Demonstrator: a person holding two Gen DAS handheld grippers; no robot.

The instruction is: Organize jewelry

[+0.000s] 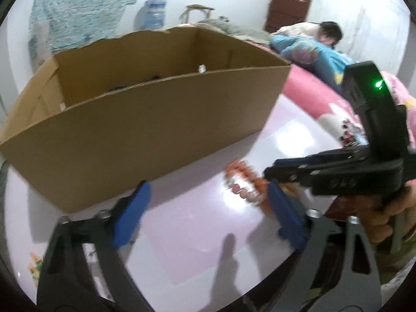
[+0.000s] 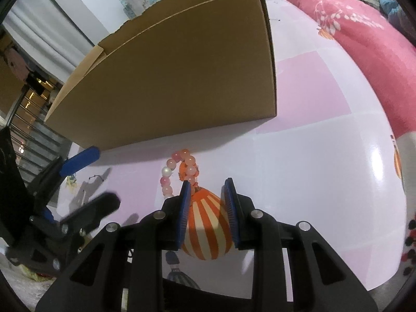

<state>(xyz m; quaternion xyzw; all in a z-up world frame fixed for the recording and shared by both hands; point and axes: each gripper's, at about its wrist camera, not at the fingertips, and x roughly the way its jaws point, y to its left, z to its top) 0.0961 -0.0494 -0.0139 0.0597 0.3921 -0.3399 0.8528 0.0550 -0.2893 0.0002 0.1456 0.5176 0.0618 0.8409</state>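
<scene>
A pink and orange bead bracelet [image 2: 182, 171] lies on the pink-white table in front of an open cardboard box [image 2: 169, 78]. In the left wrist view the bracelet [image 1: 244, 184] is blurred, just ahead of the box [image 1: 145, 119]. My right gripper [image 2: 208, 189] has its jaws narrowly apart with the bracelet's near end between the tips, over an orange-striped balloon print [image 2: 205, 231] on the table; whether it pinches the beads is unclear. It also shows in the left wrist view [image 1: 270, 175]. My left gripper [image 1: 208, 197] is wide open and empty, left of the bracelet.
Small dark items and a white one [image 1: 201, 68] lie inside the box. A pink quilt [image 2: 364, 41] runs along the table's right side. A person [image 1: 325, 32] lies on a bed behind. A small dark item [image 2: 96, 178] lies on the table at left.
</scene>
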